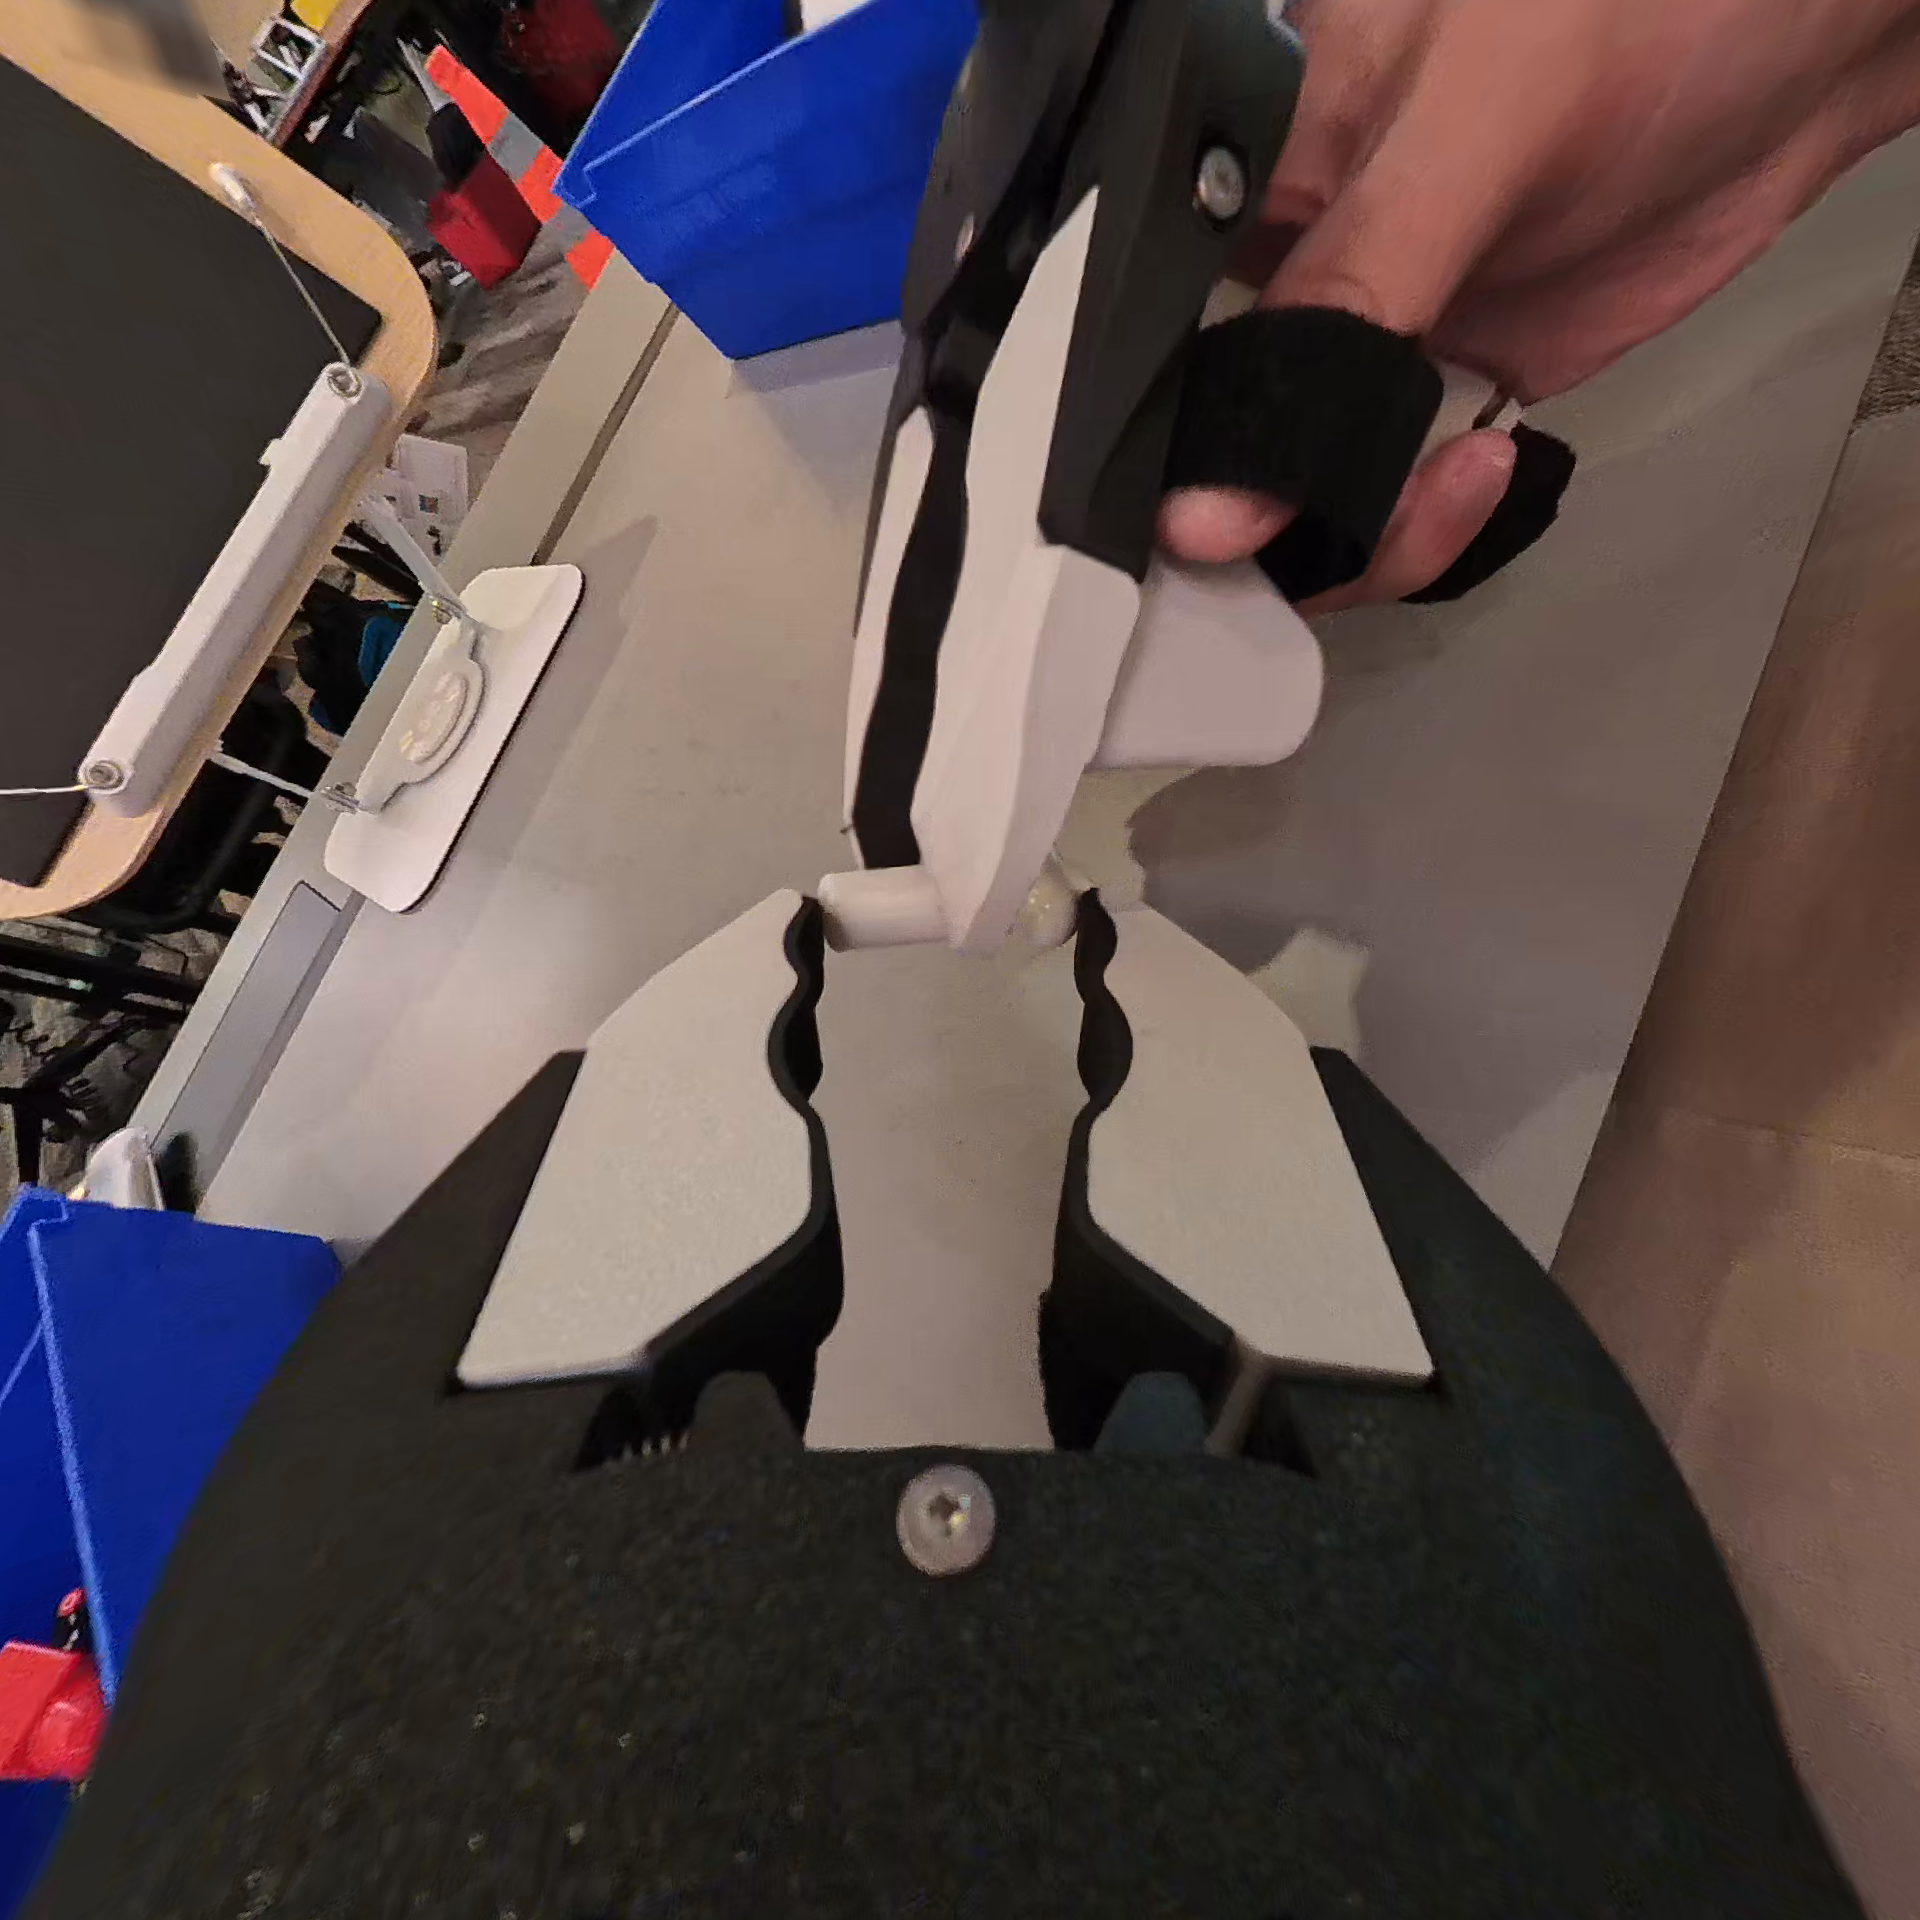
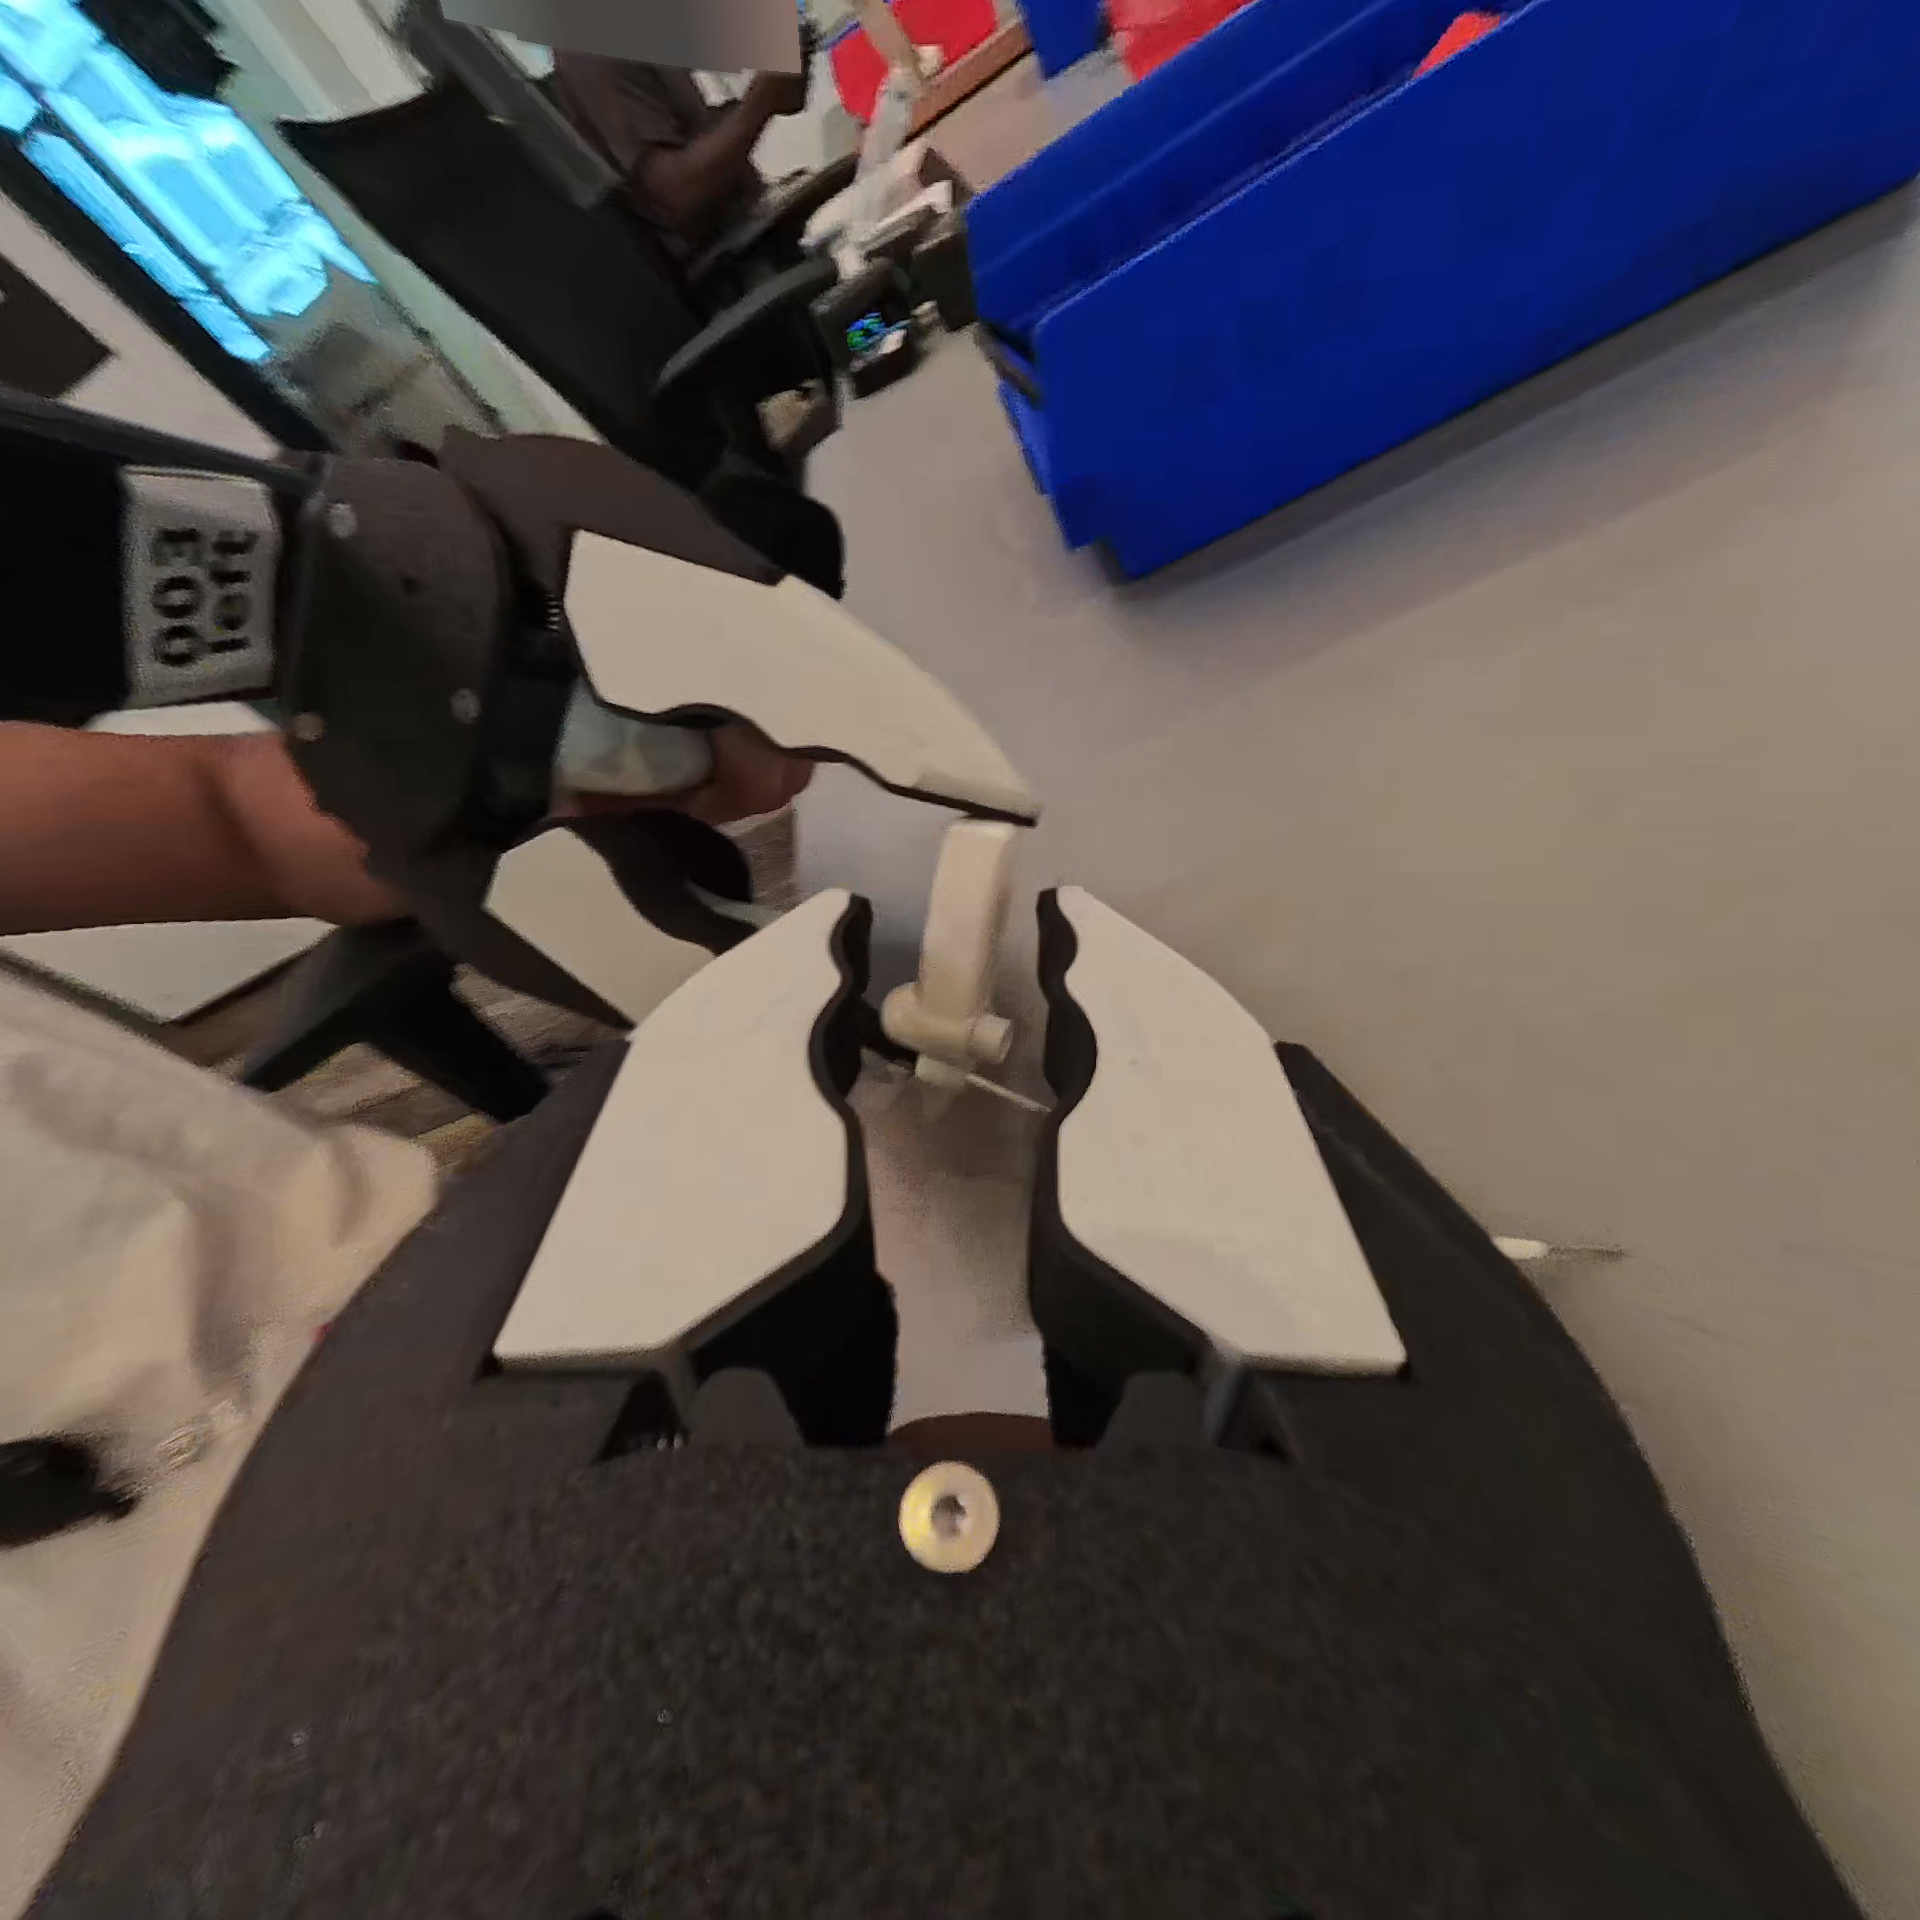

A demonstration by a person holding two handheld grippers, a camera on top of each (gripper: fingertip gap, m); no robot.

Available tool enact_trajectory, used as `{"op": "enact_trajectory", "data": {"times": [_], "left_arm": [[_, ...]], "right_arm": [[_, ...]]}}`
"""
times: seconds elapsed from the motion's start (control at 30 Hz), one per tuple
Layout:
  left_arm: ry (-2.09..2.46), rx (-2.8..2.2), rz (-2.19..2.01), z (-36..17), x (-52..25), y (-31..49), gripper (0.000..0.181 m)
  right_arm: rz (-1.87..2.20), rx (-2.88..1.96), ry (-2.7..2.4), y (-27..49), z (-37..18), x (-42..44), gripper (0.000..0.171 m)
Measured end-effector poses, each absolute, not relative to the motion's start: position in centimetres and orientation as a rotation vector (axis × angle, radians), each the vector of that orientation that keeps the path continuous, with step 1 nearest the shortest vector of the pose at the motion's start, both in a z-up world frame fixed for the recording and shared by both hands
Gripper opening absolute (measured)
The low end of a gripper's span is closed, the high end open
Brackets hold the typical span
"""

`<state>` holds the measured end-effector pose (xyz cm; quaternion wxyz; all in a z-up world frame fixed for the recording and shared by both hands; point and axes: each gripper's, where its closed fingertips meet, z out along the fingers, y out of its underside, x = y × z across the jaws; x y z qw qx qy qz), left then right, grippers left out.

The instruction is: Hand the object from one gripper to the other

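Note:
A small white plastic part (image 2: 961, 935) with a short crossbar hangs in the air above the grey table (image 2: 1455, 831). My right gripper (image 2: 951, 904) has its fingers narrowly apart on both sides of the crossbar and seems shut on it. In the left wrist view it comes down from above, held by a hand, with the part (image 1: 878, 920) sticking out at its tip. My left gripper (image 1: 945, 920) is open, with its fingertips at the two ends of the part. In the right wrist view its upper finger (image 2: 831, 675) touches the part's top; its lower finger is partly hidden.
Blue bins (image 2: 1455, 312) stand at the table's far side, also seen in the left wrist view (image 1: 758, 177). Another blue bin (image 1: 125, 1403) with a red item (image 1: 52, 1714) sits near left. A white plate with a fitting (image 1: 457, 727) lies at the table edge. A person (image 2: 675, 135) sits in the background. The grippers are tip to tip, or close to it.

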<state>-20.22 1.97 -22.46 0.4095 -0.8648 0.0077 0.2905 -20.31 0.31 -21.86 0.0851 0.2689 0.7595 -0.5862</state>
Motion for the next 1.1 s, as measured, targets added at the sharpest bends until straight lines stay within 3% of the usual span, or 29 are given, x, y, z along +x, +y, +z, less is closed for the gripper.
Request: {"op": "enact_trajectory", "data": {"times": [0.17, 0.6, 0.73, 0.97, 1.03, 1.1], "left_arm": [[-0.008, -2.195, 0.741, -22.8, -20.5, 1.8, 0.047], [-0.144, -2.122, 0.691, -22.7, -21.1, 1.4, 0.046], [-0.323, -2.083, 0.501, -23.0, -21.6, -0.1, 0.046], [-0.507, -1.964, 0.252, -22.4, -22.6, -0.9, 0.041], [-0.524, -1.952, 0.228, -22.5, -22.9, -1.1, 0.041], [-0.535, -1.943, 0.209, -22.5, -23.1, -1.2, 0.041]], "right_arm": [[-1.78, 0.836, 2.415, 0.5, -21.6, -21.0, 0.013], [-1.803, 0.923, 2.474, 3.2, -20.8, -22.7, 0.011], [-1.842, 0.926, 2.63, 7.2, -17.3, -24.2, 0.011], [-2.132, 0.76, 2.697, 18.4, -3.1, -24.9, 0.011], [-2.149, 0.818, 2.736, 22.3, -1.9, -26.5, 0.011], [-2.031, 0.927, 2.803, 26.1, -4.0, -29.1, 0.011]]}}
